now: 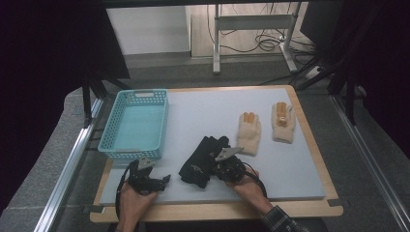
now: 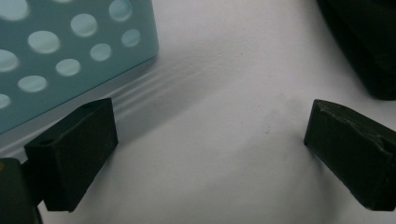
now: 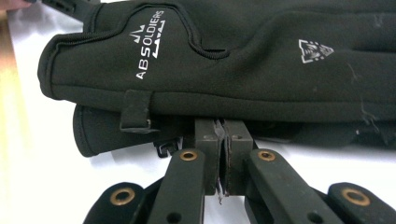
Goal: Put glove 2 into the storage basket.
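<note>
A pair of black fabric gloves (image 1: 203, 162), stacked one on the other with white printed lettering on the top one, lies on the pale grey table mat (image 1: 208, 113) near the person's edge, roughly mid-table. The right gripper (image 1: 226, 166) sits at the gloves' right edge; in the right gripper view its jaws are pressed together at the rim of the black gloves (image 3: 224, 65), and whether a thin fold of fabric is pinched between the pads is hard to tell from there. The left gripper (image 1: 162, 180) rests low over bare mat, well left of the gloves, its jaws spread wide with nothing between them. Just beyond it stands the turquoise perforated plastic basket (image 1: 136, 123), whose holed wall (image 2: 70, 51) fills the corner of the left gripper view. Farther right on the mat, apart from the black pair, lie two cream fleece gloves (image 1: 249, 131) and (image 1: 283, 121) side by side.
</note>
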Available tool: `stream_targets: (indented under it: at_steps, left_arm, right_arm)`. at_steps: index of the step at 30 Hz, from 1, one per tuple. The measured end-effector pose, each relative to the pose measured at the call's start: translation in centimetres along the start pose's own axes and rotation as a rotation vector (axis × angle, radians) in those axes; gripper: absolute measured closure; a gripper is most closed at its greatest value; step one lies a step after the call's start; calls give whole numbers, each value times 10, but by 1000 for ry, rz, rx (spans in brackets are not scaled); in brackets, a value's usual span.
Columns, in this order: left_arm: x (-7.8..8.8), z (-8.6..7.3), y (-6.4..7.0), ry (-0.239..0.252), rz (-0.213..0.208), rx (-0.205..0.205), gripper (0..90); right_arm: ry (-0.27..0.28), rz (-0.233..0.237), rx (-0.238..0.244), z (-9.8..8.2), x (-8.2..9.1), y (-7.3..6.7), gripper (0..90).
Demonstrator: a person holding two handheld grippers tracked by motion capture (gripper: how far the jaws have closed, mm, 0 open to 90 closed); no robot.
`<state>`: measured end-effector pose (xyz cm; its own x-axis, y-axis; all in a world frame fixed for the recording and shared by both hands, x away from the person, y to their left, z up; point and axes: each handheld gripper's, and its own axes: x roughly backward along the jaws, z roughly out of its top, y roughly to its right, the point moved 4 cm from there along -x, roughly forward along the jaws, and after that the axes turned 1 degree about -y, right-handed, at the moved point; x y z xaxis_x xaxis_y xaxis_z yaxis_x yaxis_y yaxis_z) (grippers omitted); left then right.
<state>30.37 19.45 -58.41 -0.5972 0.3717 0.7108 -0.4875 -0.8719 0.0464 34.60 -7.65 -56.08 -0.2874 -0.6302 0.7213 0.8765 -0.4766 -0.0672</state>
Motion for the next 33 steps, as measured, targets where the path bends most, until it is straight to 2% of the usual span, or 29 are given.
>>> stream_targets:
  at_steps: [6, 8, 12, 16, 25, 33]
  left_arm:
    - [0, -1, 0, 5, -4, 6, 24]
    - [0, -1, 0, 7, -3, 7, 25]
    - [0, -1, 0, 8, -3, 8, 25]
    - [0, -1, 0, 9, -3, 10, 25]
    - [0, -1, 0, 9, -3, 10, 24]
    - [0, -1, 0, 9, -3, 11, 24]
  right_arm:
    - [20, 15, -13, 3, -5, -1, 806]
    - [12, 21, -16, 2, -1, -1, 765]
    - [21, 0, -16, -1, 13, 3, 717]
    - [27, -55, -17, -7, 28, 15, 631]
    - [45, -163, -70, -28, 60, 42, 415]
    - [67, -247, -149, -53, 87, 66, 293]
